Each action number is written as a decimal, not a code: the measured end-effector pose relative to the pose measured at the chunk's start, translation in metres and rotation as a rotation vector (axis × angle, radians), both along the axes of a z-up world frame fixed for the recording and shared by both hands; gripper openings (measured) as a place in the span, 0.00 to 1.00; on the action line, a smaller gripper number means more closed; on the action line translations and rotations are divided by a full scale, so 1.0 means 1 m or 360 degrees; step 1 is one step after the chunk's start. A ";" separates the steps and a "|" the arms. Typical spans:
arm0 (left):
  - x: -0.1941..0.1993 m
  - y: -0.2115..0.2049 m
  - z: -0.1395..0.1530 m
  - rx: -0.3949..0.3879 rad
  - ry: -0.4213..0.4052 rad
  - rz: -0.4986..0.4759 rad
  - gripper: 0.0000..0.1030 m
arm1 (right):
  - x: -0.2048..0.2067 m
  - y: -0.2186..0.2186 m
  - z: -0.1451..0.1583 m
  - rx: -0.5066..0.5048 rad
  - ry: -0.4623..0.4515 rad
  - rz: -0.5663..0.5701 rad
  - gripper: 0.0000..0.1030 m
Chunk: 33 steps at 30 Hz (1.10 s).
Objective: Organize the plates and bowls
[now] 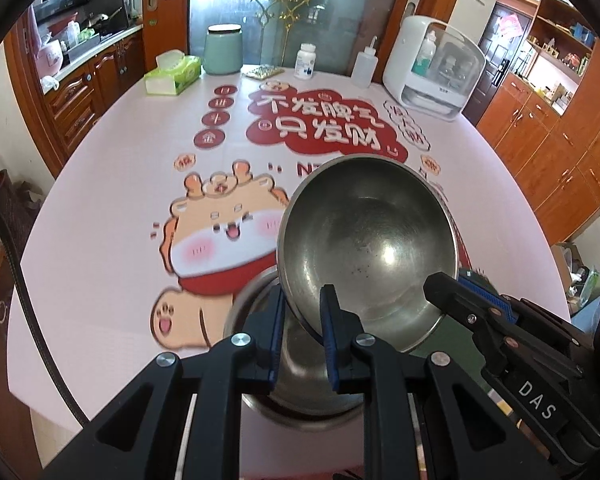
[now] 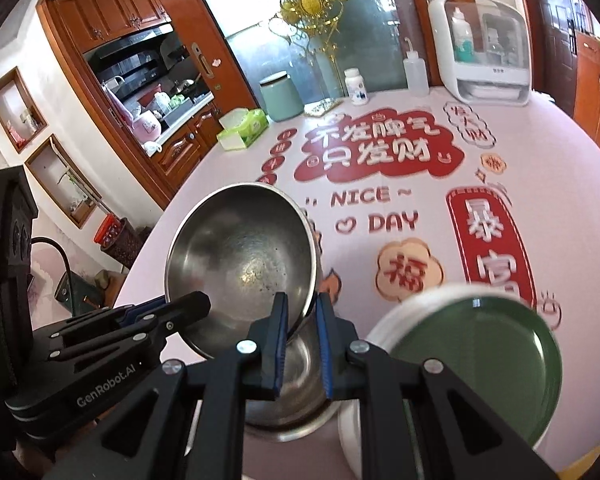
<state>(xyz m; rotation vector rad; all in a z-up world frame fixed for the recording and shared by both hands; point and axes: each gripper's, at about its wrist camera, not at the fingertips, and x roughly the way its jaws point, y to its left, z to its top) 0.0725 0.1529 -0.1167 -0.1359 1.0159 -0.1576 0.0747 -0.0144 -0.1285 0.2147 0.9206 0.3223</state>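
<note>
Above the near edge of the counter (image 1: 112,160), a steel bowl (image 1: 366,240) is carried tilted, its open side turned toward the cameras, by both tools at once. The left hand-held gripper (image 1: 302,320) is pinched narrow on the rim's near-left part, one pad inside and one outside. The right hand-held gripper (image 2: 302,320) is clamped on the rim at the opposite side. The two-sided hold probably keeps the smooth bowl from swinging. Directly beneath it sits a second steel bowl (image 2: 296,412) on the counter, so the raised one is likely meant to nest there. A green plate (image 2: 480,364) lies on a white plate (image 2: 384,328) just beside that lower bowl, to its right, apparently a stack of their own.
</note>
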 end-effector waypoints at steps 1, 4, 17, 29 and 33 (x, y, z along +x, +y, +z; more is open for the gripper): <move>-0.004 0.000 -0.002 -0.0001 0.0007 0.0002 0.15 | -0.004 0.000 -0.002 0.0001 0.0009 0.0000 0.14; -0.013 -0.001 -0.010 0.0002 0.0055 0.0013 0.15 | -0.015 -0.002 -0.007 0.0015 0.0042 0.0001 0.14; -0.018 -0.002 -0.031 0.0034 0.0193 0.0129 0.15 | -0.015 -0.001 -0.026 0.0030 0.0154 0.0108 0.15; -0.008 0.003 -0.038 0.0051 0.0283 0.0361 0.19 | 0.011 0.001 -0.035 0.0066 0.0279 0.0321 0.18; -0.007 0.002 -0.033 0.0062 0.0272 0.0426 0.21 | 0.020 -0.003 -0.028 0.0086 0.0299 0.0389 0.21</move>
